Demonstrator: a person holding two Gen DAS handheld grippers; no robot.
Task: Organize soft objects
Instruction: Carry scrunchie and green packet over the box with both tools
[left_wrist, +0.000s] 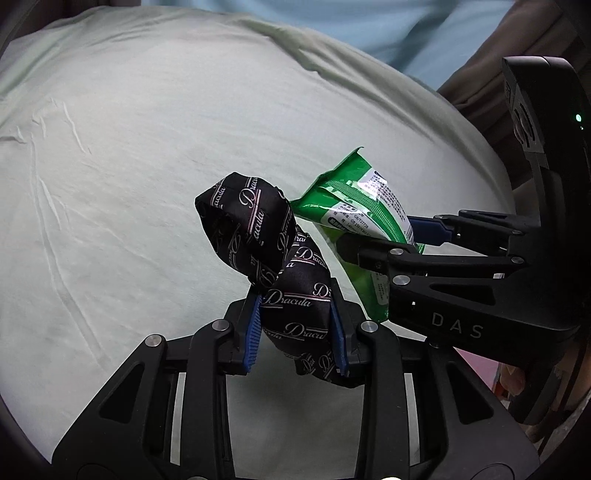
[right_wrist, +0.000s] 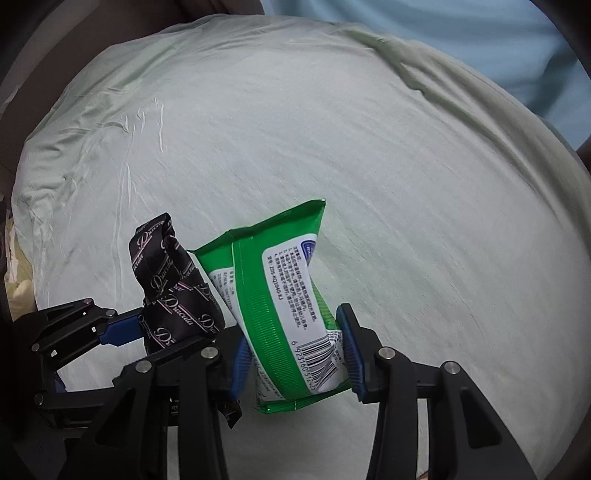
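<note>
Your left tongs (left_wrist: 297, 334) are closed most of the way, with the blue pads (left_wrist: 252, 332) pressing on both sides of the black pouch (left_wrist: 280, 273), a soft fabric piece printed all over with a pale script word. You hold it by its lower half; the upper half rises past the fingertips and bends over to the left, well above the pale green sheet (left_wrist: 147, 166) of the bed, and a little of it hangs below the pads. In the right wrist view the same tongs (right_wrist: 146, 326) come in from the left edge and the pouch (right_wrist: 173, 288) stands up out of them, its top leaning toward the green pack. Just to the right, your right tongs (right_wrist: 297, 356) are also drawn in to a narrow gap and clamp the green pack (right_wrist: 280, 295), a plastic packet with a white label and a barcode. The pads (right_wrist: 352, 354) squeeze it near its lower end so that it pinches in at the waist; most of it sticks up beyond the fingertips and a short end shows below them. In the left wrist view these tongs (left_wrist: 384, 240) reach in from the right with the pack (left_wrist: 354, 206) between them. Pouch and pack sit side by side, touching or nearly so at their near edges, both lifted clear of the sheet (right_wrist: 406, 184).
</note>
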